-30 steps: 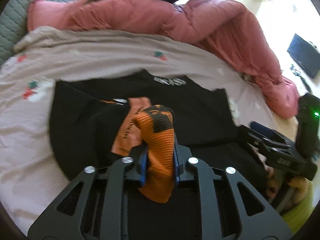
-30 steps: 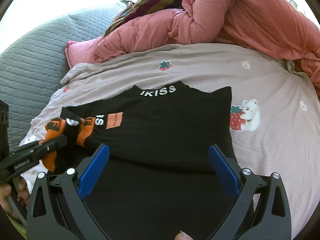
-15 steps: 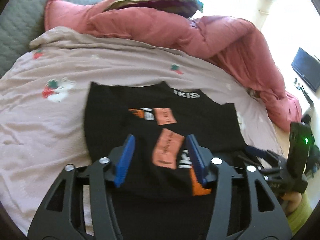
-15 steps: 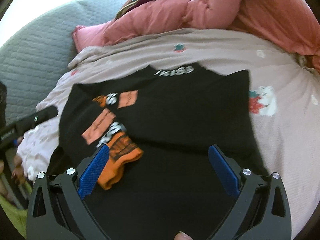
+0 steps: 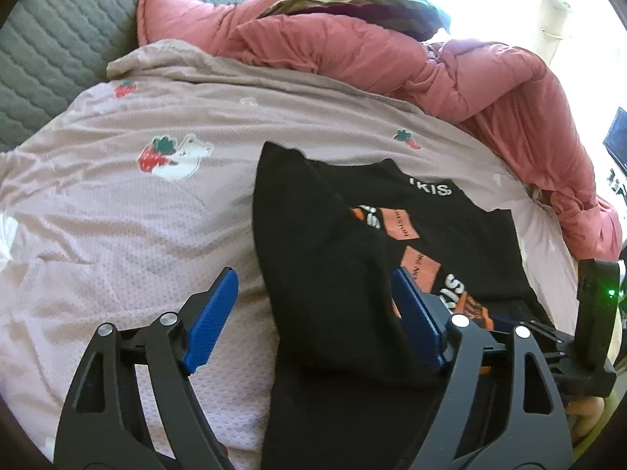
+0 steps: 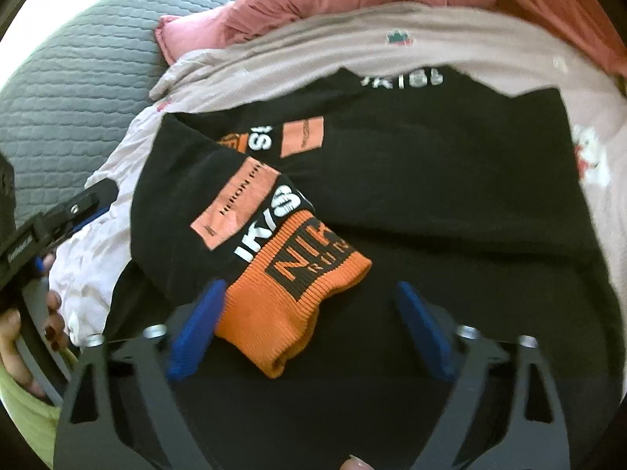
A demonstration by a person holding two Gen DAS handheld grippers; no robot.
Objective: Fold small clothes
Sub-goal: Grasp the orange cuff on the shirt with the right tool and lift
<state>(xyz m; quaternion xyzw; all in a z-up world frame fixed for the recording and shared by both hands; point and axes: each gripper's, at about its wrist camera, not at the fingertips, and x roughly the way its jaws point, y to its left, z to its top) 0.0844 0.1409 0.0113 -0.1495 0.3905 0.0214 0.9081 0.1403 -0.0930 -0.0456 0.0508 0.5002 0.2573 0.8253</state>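
Sleeve laid across black top, both grippers free.

Left wrist: left gripper (image 5: 313, 313) jaws opening, nothing pinched; black top (image 5: 321, 274) lower centre on bedsheet (image 5: 117, 215).
Right wrist: right gripper (image 6: 309, 325) jaws closing, orange cuff (image 6: 290, 301) between pads, untouched. Soft, light, limp; grab at hem.

Setting: a home bedroom. Evidence: a bed spread with a pale pink sheet (image 5: 117, 235) printed with strawberries and a white bear (image 5: 172, 156); a bulky pink quilt (image 5: 392, 55) heaped along the far side; a striped multicoloured cloth (image 5: 352, 0) lying on top of the quilt; a grey quilted cover (image 5: 51, 47) at the left edge; a black garment (image 6: 431, 180) with an orange ribbed cuff (image 6: 290, 293) spread on the sheet; strong daylight from the upper right
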